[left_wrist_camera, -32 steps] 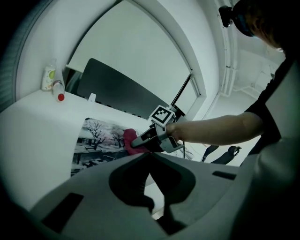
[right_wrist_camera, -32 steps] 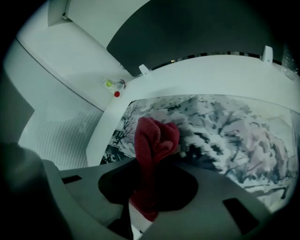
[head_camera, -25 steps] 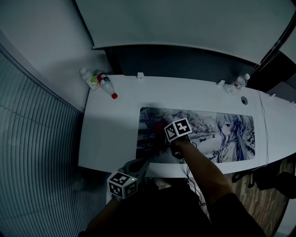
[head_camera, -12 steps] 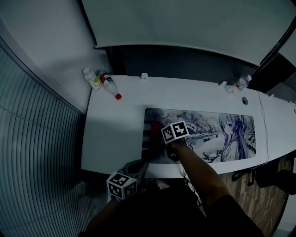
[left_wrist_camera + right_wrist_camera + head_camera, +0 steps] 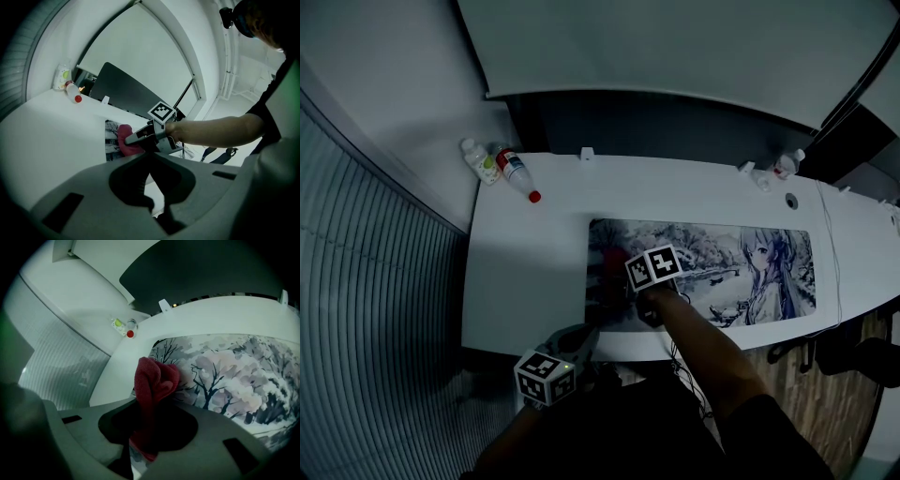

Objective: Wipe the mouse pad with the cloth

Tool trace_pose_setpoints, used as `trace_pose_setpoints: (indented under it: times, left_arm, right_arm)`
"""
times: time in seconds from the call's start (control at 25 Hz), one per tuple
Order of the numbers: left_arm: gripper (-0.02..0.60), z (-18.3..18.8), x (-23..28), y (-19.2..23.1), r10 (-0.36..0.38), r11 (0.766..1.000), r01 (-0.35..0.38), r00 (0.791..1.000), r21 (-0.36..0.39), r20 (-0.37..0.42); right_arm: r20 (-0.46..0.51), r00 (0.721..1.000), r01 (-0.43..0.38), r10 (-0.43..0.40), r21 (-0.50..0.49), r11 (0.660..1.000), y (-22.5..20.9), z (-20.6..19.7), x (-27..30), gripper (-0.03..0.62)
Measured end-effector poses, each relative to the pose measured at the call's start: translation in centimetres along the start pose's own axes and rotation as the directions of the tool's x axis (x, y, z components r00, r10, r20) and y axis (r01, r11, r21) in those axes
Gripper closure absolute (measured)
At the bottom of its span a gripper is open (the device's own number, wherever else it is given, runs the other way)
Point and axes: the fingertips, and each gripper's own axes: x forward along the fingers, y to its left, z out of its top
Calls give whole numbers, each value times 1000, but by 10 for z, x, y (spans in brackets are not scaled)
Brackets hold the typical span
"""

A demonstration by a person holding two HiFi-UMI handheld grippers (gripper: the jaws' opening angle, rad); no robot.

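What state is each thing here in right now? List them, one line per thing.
Mouse pad: lying flat on the desk.
Cloth: bunched up, resting on the mouse pad's left end.
Right gripper: shut on the cloth.
Left gripper: shut, empty, held off the desk's near edge.
Red-capped bottle: lying on its side, cap on.
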Motion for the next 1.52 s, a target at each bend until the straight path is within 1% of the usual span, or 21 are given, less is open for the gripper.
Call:
trace_pose_setpoints:
  times: [0.2,0.4,0.56,0.68,0.8,1.08,1.36,1.52]
  left_arm:
    - [575,5,-2,3,7,1000,-7,1000,1,6]
    - [575,17,0,6,6,1000,-6,1000,13,17]
    - [575,25,4,7,1,1000,-2,1000,17,23]
    - [575,28,9,8,-7,1000,6,1000,12,24]
    - [575,26,16,9,-15,1000,15,1000,12,10]
    - [575,18,36,-1,8,1000,-8,1000,-1,-17]
    - [575,18,71,-38,16,1000,-16,1000,-17,-21]
    - [575,21,93,-56,18,1000,-18,999,-15,-27]
  right_arm:
    - [35,999,-2,1,13,1000,-1,17,-4,484]
    - [66,998,13,-14,11,1000,-5,47,-6,484]
    - [55,998,26,-27,11,1000,-10,68,0,484]
    - [35,999,40,-41,23,999,-16,76,7,484]
    - [9,999,49,-49,34,998,-25,78,13,484]
    - [-55,998,-21,23,44,999,-38,75,7,484]
    - [-75,994,-67,74,96,993,-88,65,-31,484]
    - [-69,995,-65,73,119,991,-123,59,-60,484]
